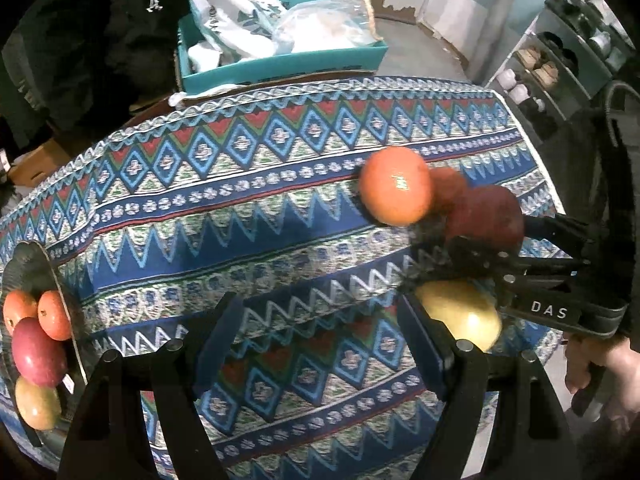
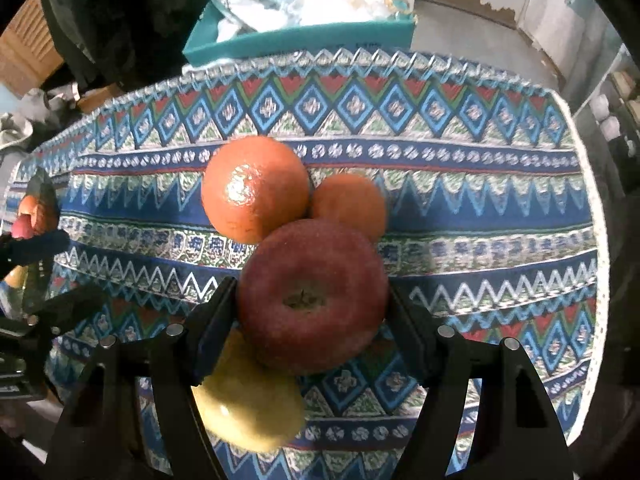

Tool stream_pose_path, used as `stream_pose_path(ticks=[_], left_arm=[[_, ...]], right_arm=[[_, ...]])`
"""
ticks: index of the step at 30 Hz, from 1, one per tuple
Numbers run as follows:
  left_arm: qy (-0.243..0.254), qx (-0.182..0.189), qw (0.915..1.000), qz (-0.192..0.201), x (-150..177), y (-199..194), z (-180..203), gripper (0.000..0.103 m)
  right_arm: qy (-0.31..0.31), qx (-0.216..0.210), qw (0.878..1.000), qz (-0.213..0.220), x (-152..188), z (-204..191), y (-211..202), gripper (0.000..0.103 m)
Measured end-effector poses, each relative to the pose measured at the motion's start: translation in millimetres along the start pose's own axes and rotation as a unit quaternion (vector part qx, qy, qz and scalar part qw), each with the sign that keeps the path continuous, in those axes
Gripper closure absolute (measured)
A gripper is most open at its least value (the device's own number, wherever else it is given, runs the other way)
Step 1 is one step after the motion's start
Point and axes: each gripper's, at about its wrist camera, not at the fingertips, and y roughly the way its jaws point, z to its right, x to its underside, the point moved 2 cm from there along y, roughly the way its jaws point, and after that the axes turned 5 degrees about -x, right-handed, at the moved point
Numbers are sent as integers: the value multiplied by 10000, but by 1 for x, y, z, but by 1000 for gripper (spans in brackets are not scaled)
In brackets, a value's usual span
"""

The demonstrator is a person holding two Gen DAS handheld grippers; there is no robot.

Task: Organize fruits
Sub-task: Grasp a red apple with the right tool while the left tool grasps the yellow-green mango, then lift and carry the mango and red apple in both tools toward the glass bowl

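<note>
Lettering "DAS" on right gripper (image 1: 436, 246) body, gripper round red apple (image 2: 312, 296).

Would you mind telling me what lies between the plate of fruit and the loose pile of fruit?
Only bare patterned tablecloth: in the left wrist view nothing sits between the plate and the large orange.

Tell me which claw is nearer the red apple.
Right. The right claw has the red apple between its fingers, pads at its sides. The left claw hangs open over bare tablecloth, off to the apple's side.
</note>
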Motion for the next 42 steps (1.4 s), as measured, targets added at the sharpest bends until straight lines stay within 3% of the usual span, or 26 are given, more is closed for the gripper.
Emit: stream_pose_path(ticks=[3,13,30,42], left_arm=[[23,117,9999,12,1,-3,10,17],[-250,652,9972,-274,2,8,45,17],[-215,675,9937,-873,11,52,94,17],[-151,728,9916,-1063,20,75,103,16]], right_arm=[[23,41,9999,132,3,6,-15,30],[363,78,9988,308,27,44,-46,30],[768,214,9962,346,62,91,-56,30],[772,144,9964,314,63,93,-50,30]])
